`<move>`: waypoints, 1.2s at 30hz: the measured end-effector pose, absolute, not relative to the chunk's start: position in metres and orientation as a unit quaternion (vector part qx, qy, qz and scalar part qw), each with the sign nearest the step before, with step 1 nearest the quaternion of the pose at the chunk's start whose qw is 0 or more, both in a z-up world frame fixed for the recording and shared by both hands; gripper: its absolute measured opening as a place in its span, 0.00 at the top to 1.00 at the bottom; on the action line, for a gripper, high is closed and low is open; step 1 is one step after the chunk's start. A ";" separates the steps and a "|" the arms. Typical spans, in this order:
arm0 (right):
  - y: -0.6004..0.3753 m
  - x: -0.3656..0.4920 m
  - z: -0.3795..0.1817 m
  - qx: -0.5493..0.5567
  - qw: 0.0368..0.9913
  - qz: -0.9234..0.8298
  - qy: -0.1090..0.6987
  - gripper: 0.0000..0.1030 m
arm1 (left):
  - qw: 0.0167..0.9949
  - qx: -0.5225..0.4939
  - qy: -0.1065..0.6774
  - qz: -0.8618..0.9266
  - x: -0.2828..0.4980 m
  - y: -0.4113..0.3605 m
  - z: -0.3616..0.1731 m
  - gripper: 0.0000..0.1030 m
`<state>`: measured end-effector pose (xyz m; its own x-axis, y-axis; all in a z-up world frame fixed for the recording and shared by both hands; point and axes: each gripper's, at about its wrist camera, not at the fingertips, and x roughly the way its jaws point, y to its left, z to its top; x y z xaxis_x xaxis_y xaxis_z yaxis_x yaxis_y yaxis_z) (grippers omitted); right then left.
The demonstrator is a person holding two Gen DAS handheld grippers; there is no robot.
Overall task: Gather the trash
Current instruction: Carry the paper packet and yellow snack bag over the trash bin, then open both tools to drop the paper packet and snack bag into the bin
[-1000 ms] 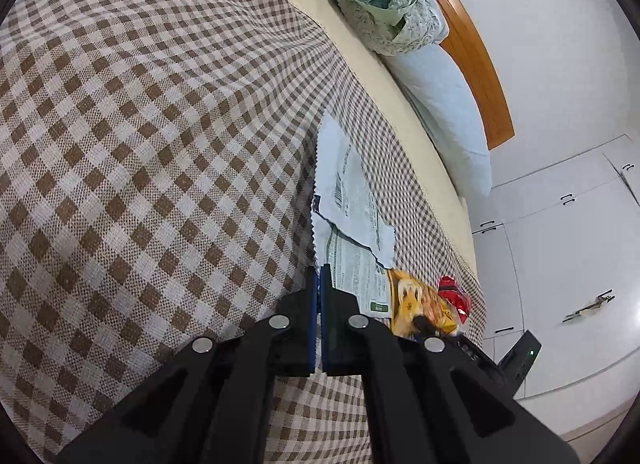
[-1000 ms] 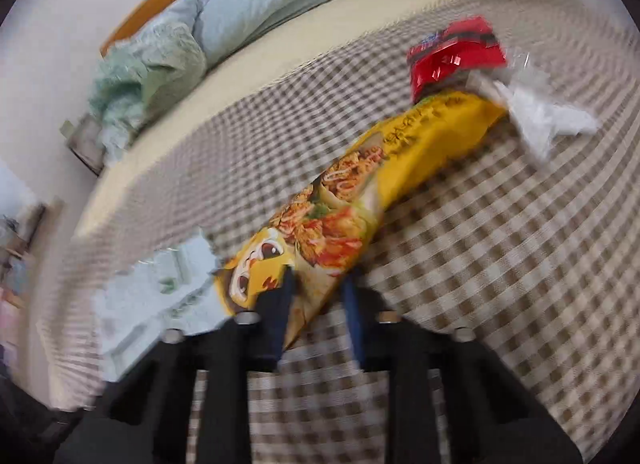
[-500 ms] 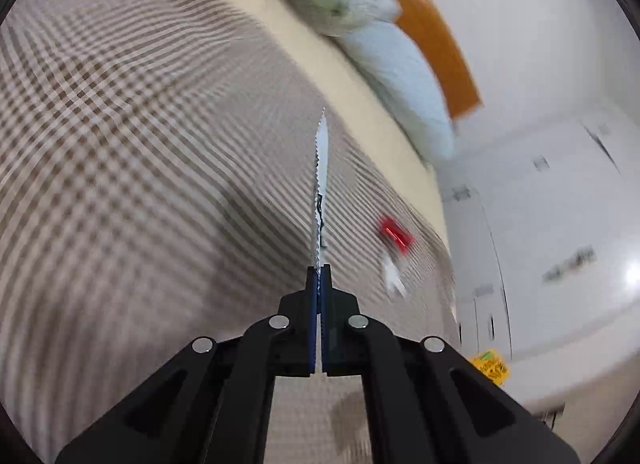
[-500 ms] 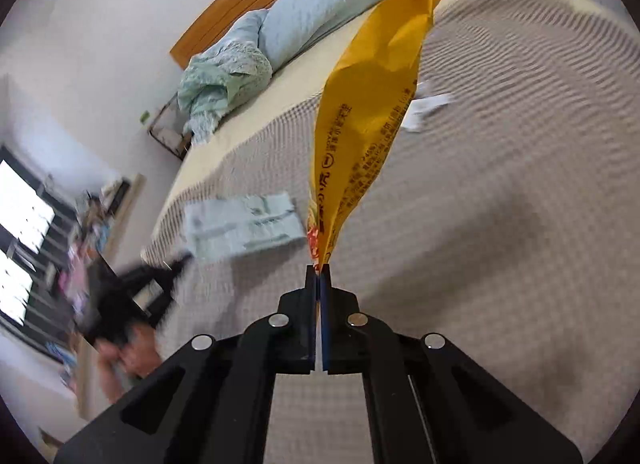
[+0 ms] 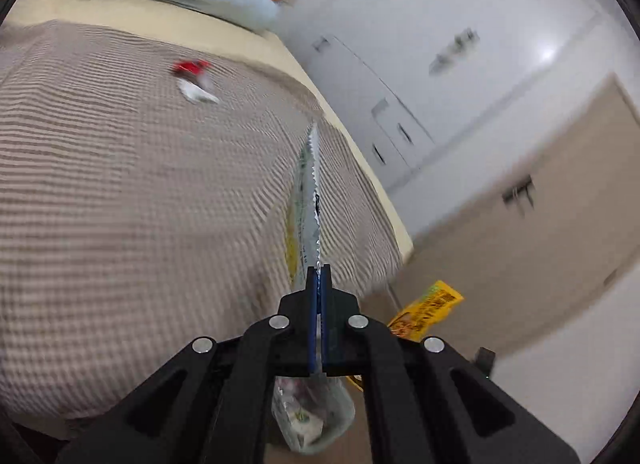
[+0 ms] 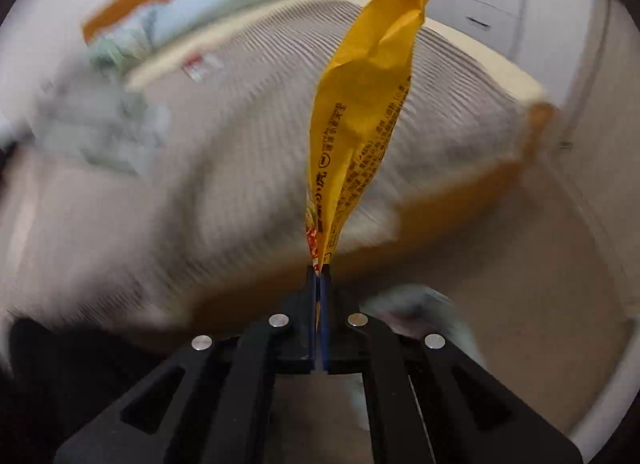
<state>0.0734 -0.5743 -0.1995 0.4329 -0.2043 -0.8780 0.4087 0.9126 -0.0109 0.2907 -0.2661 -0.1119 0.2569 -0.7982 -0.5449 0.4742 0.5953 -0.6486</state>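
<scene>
Both views are blurred. The left gripper [image 5: 319,276] is closed on a pale wrapper [image 5: 308,199] seen edge-on; the right gripper [image 6: 319,274] pinches a yellow snack bag [image 6: 368,103]. The checked bedspread [image 5: 120,203] fills the left, white cabinets [image 5: 440,43] the upper right.

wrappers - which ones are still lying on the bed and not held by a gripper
The red wrapper and the white scrap beside it lie on the checked bedspread. The yellow snack bag and the pale printed wrapper are each pinched in a gripper.
</scene>
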 end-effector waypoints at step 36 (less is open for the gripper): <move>-0.653 -0.081 -0.450 0.177 0.764 -0.112 0.611 0.45 | 0.626 0.141 0.617 -0.456 0.119 -0.556 -0.353 1.00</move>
